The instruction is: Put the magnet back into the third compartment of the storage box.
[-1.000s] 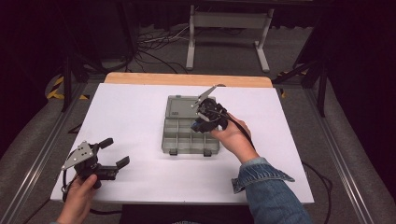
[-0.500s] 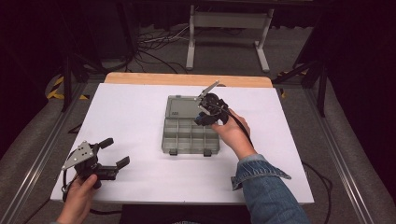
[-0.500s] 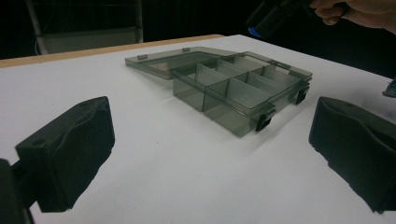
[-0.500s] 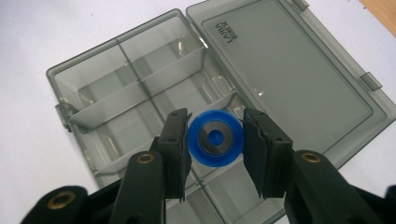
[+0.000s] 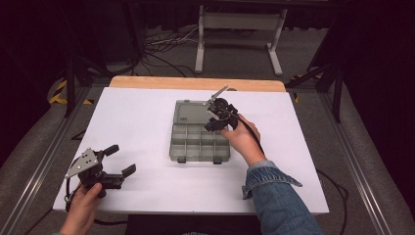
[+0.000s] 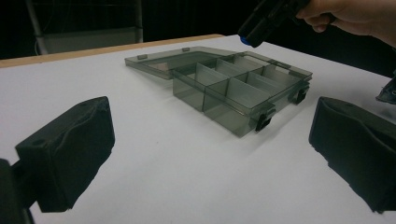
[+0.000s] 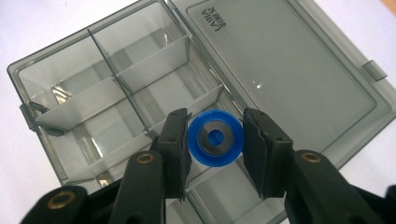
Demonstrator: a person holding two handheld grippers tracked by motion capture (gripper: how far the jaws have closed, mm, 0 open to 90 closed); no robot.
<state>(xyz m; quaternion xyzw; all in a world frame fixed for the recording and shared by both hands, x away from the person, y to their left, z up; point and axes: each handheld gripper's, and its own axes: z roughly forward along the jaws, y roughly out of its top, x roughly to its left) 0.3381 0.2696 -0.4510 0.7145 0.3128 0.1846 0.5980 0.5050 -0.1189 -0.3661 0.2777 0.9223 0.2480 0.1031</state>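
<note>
A smoky clear compartment box (image 5: 198, 143) lies open mid-table, its lid (image 5: 192, 111) folded flat behind it. My right gripper (image 5: 214, 120) hovers over the box's right side, pointing down. In the right gripper view its jaws are shut on a round blue disc (image 7: 215, 138) with a grey centre, held above the compartments (image 7: 140, 100). The left gripper view shows the box (image 6: 238, 86) ahead and the blue disc (image 6: 246, 41) peeking under the other gripper. My left gripper (image 5: 118, 161) rests at the table's near left, open, nothing between its pads (image 6: 70, 149).
The white table top (image 5: 142, 122) has a wooden strip (image 5: 195, 83) along its far edge. A metal stand (image 5: 240, 24) and cables lie on the dark floor beyond. A denim sleeve (image 5: 276, 196) reaches in from the near right.
The right gripper with the blue disc has shifted toward the far right part of the box and sunk a little. The left gripper has stayed put.
</note>
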